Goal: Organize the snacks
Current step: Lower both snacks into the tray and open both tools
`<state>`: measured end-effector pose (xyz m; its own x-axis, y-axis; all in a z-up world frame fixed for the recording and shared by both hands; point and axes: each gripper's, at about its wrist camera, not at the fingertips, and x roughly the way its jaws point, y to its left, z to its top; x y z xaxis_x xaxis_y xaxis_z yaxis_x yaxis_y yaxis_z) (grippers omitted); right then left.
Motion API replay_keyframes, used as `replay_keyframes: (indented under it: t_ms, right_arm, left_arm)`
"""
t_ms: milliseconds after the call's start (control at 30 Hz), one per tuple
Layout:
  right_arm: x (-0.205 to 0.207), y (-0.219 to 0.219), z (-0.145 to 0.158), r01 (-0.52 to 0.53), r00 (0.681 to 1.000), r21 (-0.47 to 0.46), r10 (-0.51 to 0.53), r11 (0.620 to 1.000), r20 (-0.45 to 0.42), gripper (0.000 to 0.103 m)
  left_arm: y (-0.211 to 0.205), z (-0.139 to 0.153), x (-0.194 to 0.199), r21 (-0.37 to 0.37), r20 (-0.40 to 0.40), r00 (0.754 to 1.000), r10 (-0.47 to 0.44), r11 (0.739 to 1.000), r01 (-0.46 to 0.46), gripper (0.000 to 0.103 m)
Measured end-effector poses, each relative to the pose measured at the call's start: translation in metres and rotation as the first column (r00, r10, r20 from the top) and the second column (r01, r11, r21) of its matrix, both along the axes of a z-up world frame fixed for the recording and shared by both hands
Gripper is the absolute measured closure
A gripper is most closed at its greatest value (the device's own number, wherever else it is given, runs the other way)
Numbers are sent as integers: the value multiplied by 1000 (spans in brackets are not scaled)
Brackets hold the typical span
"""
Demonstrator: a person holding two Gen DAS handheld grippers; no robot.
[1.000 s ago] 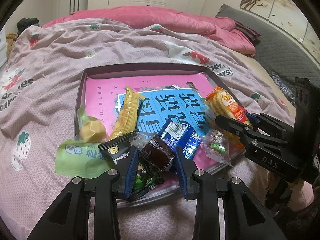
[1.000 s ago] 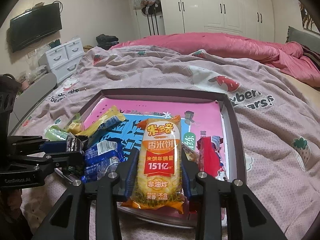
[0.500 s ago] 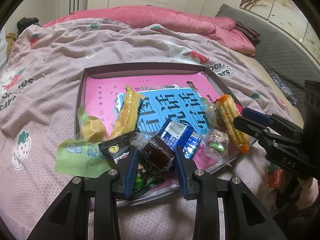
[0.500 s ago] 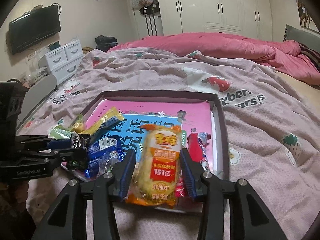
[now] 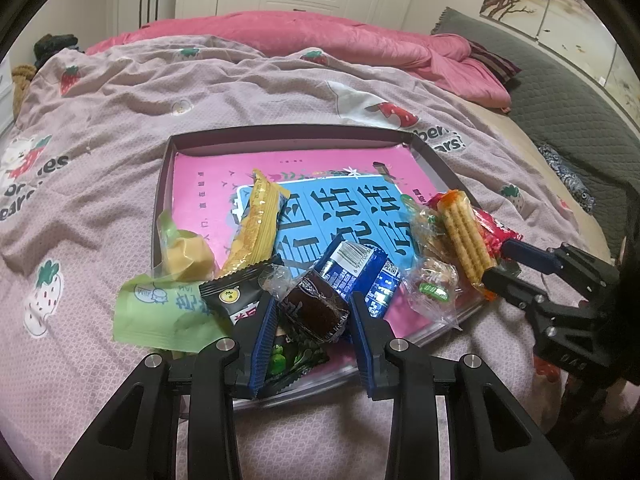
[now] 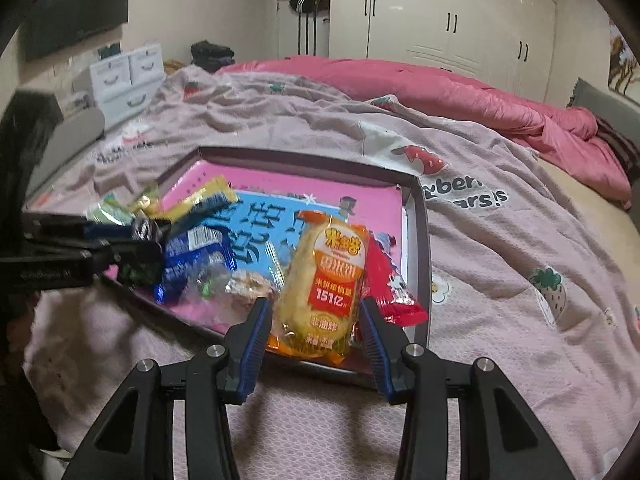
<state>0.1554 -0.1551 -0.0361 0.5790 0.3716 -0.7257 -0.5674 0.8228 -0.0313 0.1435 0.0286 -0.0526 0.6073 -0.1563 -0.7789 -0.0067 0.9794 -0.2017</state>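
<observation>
A: Biggest first?
B: Bed (image 5: 248,92), pinkish strawberry quilt, fills both views. Dark-rimmed tray (image 5: 280,133) sits on it mid-frame, pink-and-blue printed sheet (image 5: 320,208) lining the bottom.
A: Snacks?
B: All bunched at the tray's near edge. Left wrist view: green packet (image 5: 160,312) lower left hanging over the rim, yellow wafer bar (image 5: 256,224) above it, blue packet (image 5: 356,268) centre. Rice cracker pack (image 6: 324,284), orange label, near right corner, red packet (image 6: 390,284) just beside it on its right.
A: Left gripper (image 5: 312,320)?
B: Fingers partly spread, either side of a dark brown wrapped cake (image 5: 314,308). The cake seems to sit between them; a firm pinch I cannot tell.
A: Right gripper (image 6: 316,340)?
B: Fingers wide apart, flanking the cracker pack's near end, gaps both sides, holding nothing. Pack lies on the tray edge.
</observation>
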Motion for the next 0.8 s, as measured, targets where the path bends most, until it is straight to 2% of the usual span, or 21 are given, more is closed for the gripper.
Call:
replay_keyframes:
  t_ms: [300, 733, 800]
  right_arm:
    - [4, 7, -10, -3, 1000, -43, 4, 999, 26, 58]
    - [17, 5, -13, 13, 1000, 26, -13, 1000, -2, 58]
    - [16, 5, -12, 17, 1000, 31, -17, 999, -2, 58]
  left_arm:
    - [0, 0, 0, -1, -1, 1000, 2, 1000, -2, 66]
    - [4, -1, -4, -3, -7, 1000, 6, 1000, -6, 66]
    - [4, 0, -5, -7, -8, 1000, 7, 1000, -7, 64]
